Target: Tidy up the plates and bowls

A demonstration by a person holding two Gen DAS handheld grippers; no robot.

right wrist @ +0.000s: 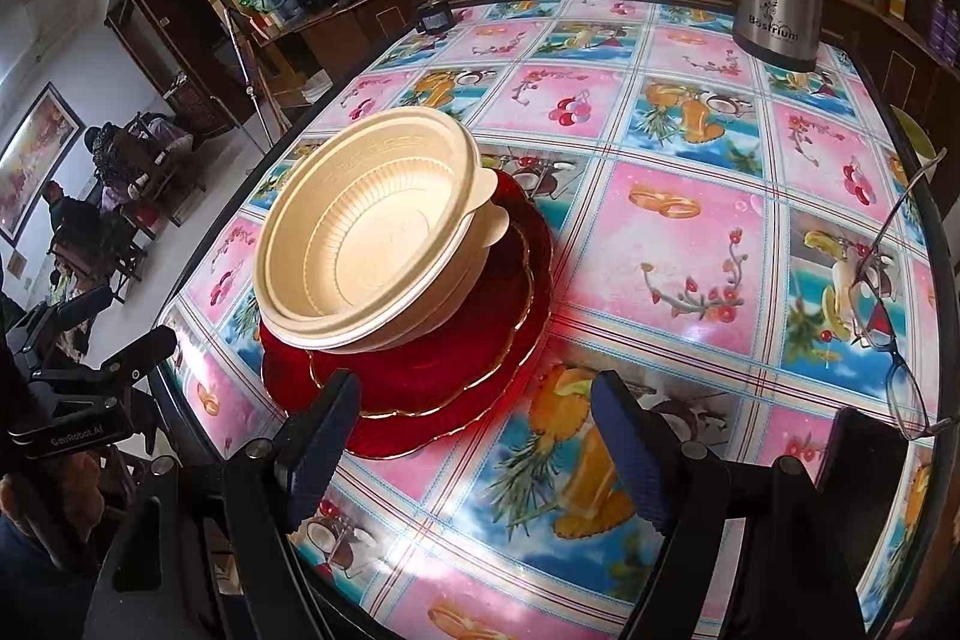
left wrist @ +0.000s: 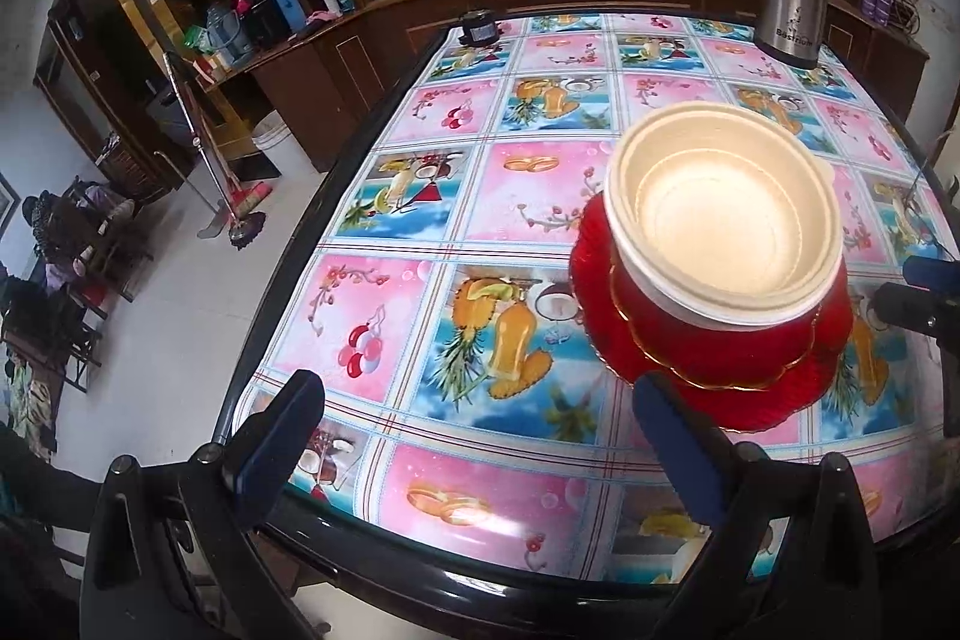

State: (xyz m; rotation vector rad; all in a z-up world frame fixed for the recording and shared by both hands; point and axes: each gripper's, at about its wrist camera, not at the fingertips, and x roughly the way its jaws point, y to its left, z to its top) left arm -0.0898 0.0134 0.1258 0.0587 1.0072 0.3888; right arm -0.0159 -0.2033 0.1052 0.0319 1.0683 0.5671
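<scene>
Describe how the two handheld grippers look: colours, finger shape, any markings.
Both the left gripper and the right gripper have glossy black frames with round silver bolts at the joints. Each carries two slim, flat fingers faced with dark blue ribbed pads. In the right wrist view, the left gripper's black body bears white "GenRoboLAI"-style lettering. No cables visible.

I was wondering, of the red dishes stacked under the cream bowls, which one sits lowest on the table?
The widest red plate, flat on the tablecloth. The smaller gold-rimmed red dish rests on it, directly under the cream bowls.
</scene>
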